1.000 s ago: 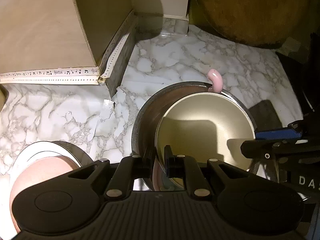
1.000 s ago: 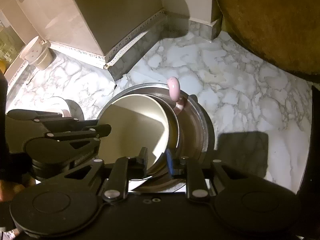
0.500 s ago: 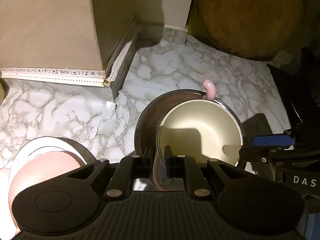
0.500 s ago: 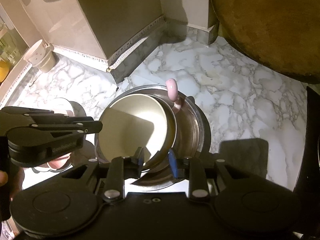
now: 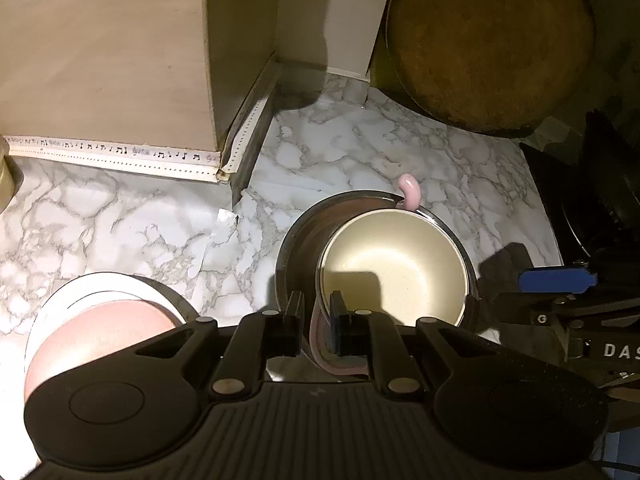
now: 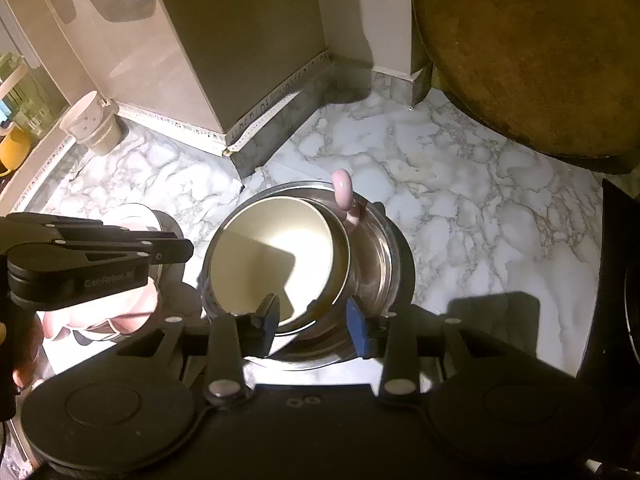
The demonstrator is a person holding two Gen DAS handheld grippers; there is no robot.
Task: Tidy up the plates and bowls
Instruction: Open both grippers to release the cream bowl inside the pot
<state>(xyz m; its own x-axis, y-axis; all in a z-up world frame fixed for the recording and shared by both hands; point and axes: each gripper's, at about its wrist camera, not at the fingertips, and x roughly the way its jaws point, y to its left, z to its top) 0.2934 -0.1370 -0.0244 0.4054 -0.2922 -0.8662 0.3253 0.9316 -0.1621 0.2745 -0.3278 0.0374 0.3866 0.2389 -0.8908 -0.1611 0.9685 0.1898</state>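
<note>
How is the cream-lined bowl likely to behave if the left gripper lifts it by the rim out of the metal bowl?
The cream-lined bowl looks like glazed ceramic: probably rigid, fairly heavy, and breakable. The left gripper pinches only one rim edge, so the bowl may tilt or slip on glossy glaze. It sits tilted inside the metal bowl, so it could scrape that wall.

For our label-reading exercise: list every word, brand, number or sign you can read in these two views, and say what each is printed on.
"GenRobot.AI": side of the black left gripper, in the right wrist view.
"DAS", cut off at the frame edge: body of the black right gripper.
Row of printed music notes, no words: white trim strip along the cabinet base.
</note>
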